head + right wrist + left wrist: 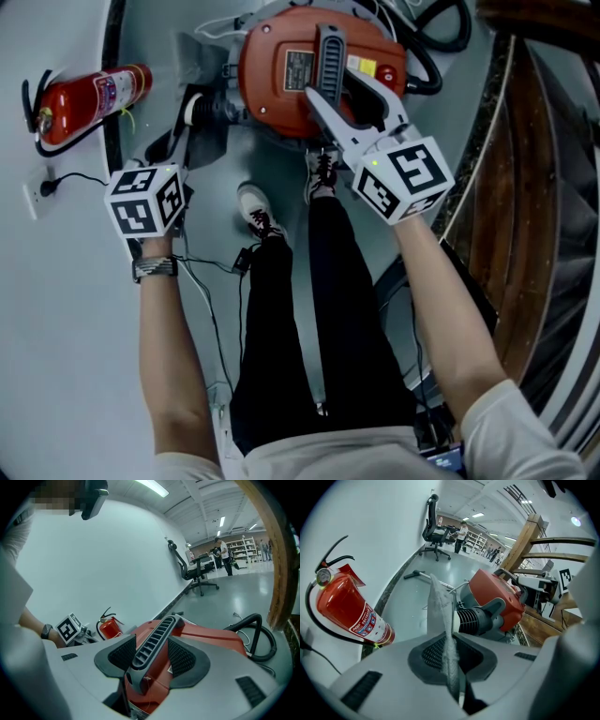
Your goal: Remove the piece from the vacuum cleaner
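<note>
The red vacuum cleaner stands on the floor in front of the person's feet. My right gripper reaches over it, and its jaws are shut on the black ribbed handle on top. My right gripper holds the handle near its closer end. My left gripper is to the left of the vacuum, close to its ribbed grey hose socket. It is shut on a thin grey felt-like piece that stands up from between the pads. In the head view the left marker cube hides that piece.
A red fire extinguisher lies against the wall at the left, near a wall socket. A black hose curls behind the vacuum. Wooden stair rails stand at the right. Cables trail beside the person's legs. An office chair stands farther off.
</note>
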Action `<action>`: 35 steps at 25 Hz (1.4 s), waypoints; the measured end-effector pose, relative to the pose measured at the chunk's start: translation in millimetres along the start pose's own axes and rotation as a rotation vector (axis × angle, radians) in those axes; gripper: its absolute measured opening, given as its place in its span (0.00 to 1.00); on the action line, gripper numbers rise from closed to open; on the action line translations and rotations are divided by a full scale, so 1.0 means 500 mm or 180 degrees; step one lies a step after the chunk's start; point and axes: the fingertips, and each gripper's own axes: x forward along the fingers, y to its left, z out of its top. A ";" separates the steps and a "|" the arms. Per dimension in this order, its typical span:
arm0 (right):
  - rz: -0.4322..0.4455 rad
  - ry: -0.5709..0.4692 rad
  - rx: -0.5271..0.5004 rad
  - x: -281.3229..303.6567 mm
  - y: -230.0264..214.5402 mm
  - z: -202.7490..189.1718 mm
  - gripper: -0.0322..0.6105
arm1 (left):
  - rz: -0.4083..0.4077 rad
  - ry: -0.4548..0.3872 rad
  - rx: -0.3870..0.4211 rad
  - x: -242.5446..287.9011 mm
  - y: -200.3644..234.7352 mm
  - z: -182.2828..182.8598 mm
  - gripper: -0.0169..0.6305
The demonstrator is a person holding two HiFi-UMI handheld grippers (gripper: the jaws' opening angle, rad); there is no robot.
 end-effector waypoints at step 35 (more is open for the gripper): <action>-0.0005 -0.0022 -0.0053 -0.002 0.002 0.001 0.37 | -0.0055 0.0074 -0.0531 0.013 0.014 -0.012 0.07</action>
